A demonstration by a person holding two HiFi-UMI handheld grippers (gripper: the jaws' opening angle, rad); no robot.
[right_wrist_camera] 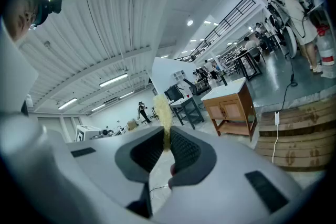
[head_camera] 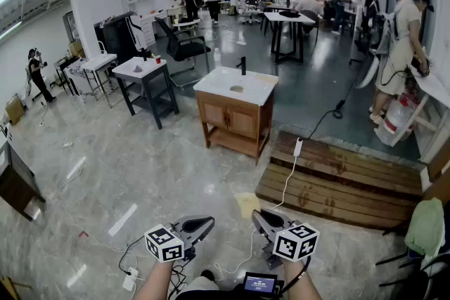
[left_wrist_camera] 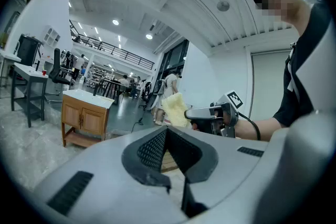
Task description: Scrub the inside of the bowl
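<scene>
Tight between the fingers point(right_wrist_camera: 186, 149) of the right gripper point(right_wrist_camera: 167, 132), a yellow sponge point(right_wrist_camera: 161, 109)

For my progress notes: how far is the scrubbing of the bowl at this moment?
Done: nothing visible; the scrubbing is not started. In hand: the right gripper has its fingers shut on a yellow sponge; the left gripper is shut and empty. Left: everything. Both grippers are far from the wooden cabinet, where a small object, perhaps the bowl, lies on top.
</scene>
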